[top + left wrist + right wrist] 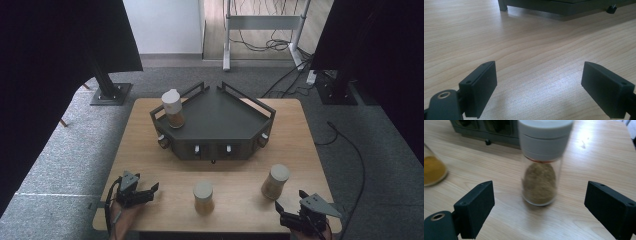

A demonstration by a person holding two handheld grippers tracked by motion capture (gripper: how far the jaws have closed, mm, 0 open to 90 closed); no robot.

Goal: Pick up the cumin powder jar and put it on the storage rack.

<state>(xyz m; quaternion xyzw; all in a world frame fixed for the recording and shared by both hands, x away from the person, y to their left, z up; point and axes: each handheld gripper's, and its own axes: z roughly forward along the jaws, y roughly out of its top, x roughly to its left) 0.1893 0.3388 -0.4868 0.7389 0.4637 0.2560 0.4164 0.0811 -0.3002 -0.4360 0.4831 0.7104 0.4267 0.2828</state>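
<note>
Left gripper (150, 191) at the table's (150, 165) near-left corner, jaws spread over bare wood, nothing between them. Spice jar with yellow powder (203, 197) stands upright at the near centre, apart from both grippers. Behind it the dark corner shelf rack (220, 120) sits mid-table, a third jar (173, 108) upright on its left end. Spice jar with brown powder (275, 181), white-lidded, stands upright near the right front. Right gripper (290, 206) just beside it, jaws spread wide, not touching it; jar sits ahead, centred between them.
</note>
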